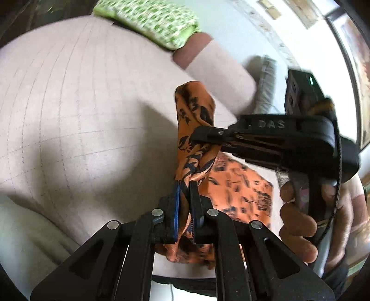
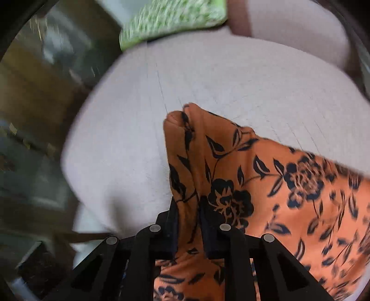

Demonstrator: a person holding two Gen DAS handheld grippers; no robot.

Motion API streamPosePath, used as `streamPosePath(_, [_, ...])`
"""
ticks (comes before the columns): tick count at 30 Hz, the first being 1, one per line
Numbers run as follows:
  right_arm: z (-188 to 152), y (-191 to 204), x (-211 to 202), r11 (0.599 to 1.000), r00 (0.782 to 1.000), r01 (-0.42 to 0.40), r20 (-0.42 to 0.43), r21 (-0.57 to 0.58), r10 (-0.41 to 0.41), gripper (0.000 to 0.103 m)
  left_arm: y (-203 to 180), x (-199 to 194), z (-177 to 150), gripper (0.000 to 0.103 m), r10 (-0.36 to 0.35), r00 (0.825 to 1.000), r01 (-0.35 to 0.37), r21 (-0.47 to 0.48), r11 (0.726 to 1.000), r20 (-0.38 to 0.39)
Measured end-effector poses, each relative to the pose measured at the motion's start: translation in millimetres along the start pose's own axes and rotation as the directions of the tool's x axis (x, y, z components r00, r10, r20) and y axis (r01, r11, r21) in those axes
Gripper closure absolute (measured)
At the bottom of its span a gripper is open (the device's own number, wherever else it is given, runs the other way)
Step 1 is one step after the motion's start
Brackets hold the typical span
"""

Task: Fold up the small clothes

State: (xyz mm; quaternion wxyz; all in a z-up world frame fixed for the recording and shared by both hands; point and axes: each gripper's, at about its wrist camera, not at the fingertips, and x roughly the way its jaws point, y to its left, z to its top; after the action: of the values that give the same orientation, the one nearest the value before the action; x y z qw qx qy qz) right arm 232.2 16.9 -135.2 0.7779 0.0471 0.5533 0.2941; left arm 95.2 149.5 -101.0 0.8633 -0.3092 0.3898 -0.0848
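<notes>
An orange cloth with a black flower print hangs over a pale checked bedsheet. My left gripper is shut on a bunched edge of the cloth, which rises above its fingers. My right gripper enters the left wrist view from the right and is shut on the same bunch higher up. In the right wrist view my right gripper is shut on a fold of the cloth, which spreads to the right over the sheet.
A green patterned folded cloth lies at the far edge of the bed, also in the right wrist view. A pale bolster lies beside it. The bed edge drops to dark furniture on the left.
</notes>
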Motion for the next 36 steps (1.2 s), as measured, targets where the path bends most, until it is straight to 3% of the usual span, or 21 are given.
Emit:
streamPosePath(5, [-35.8, -23.0, -55.5, 0.994, 0.987, -0.099, 0.127, 0.037, 0.093, 0.087, -81.5, -6.2, -30.3, 0.096, -0.013, 1.000, 0.016, 0.126, 0.992, -0.024])
streamPosePath(8, [-54.6, -49.7, -93.5, 0.979, 0.963, -0.195, 0.204, 0.063, 0.179, 0.087, -127.2, 1.2, -38.3, 0.096, -0.025, 0.999, 0.035, 0.216, 0.976, -0.048])
streamPosePath(10, [-53.4, -91.7, -122.5, 0.954, 0.935, -0.281, 0.252, 0.103, 0.248, 0.087, -156.0, 13.5, -45.9, 0.096, -0.039, 0.997, 0.055, 0.261, 0.964, -0.068])
streamPosePath(14, [-60.5, -166.0, -158.5, 0.914, 0.891, -0.370, 0.343, 0.167, 0.298, 0.087, -208.0, 53.7, -59.4, 0.096, -0.039, 0.993, 0.076, 0.354, 0.932, -0.112])
streamPosePath(20, [-86.0, -274.8, -160.4, 0.796, 0.822, -0.513, 0.449, 0.320, 0.350, 0.087, -263.0, 126.4, -96.2, 0.096, 0.012, 0.977, 0.085, 0.435, 0.897, -0.214])
streamPosePath(22, [-88.5, -303.9, -164.2, 0.786, 0.828, -0.504, 0.457, 0.357, 0.324, 0.087, -279.0, 149.8, -110.5, 0.096, 0.033, 0.971, 0.082, 0.458, 0.885, -0.236])
streamPosePath(25, [-102.2, -347.7, -154.3, 0.705, 0.818, -0.541, 0.483, 0.459, 0.313, 0.087, -290.3, 187.1, -126.0, 0.096, 0.080, 0.960, 0.063, 0.482, 0.874, -0.270])
streamPosePath(29, [-108.1, -377.1, -132.2, 0.654, 0.865, -0.485, 0.426, 0.580, 0.264, 0.085, -281.9, 223.7, -139.7, 0.096, 0.114, 0.932, 0.066, 0.469, 0.881, -0.345])
streamPosePath(32, [-111.6, -389.4, -133.0, 0.623, 0.872, -0.481, 0.410, 0.617, 0.267, 0.085, -276.9, 211.4, -131.7, 0.095, 0.002, 0.927, 0.175, 0.438, 0.882, -0.374])
streamPosePath(34, [-111.4, -386.8, -136.4, 0.620, 0.871, -0.483, 0.416, 0.618, 0.263, 0.085, -272.3, 185.9, -122.2, 0.086, -0.082, 0.925, 0.251, 0.435, 0.864, -0.372])
streamPosePath(36, [-111.3, -391.6, -140.6, 0.637, 0.881, -0.459, 0.408, 0.619, 0.238, 0.085, -266.7, 164.6, -113.3, 0.078, -0.103, 0.934, 0.257, 0.442, 0.860, -0.342])
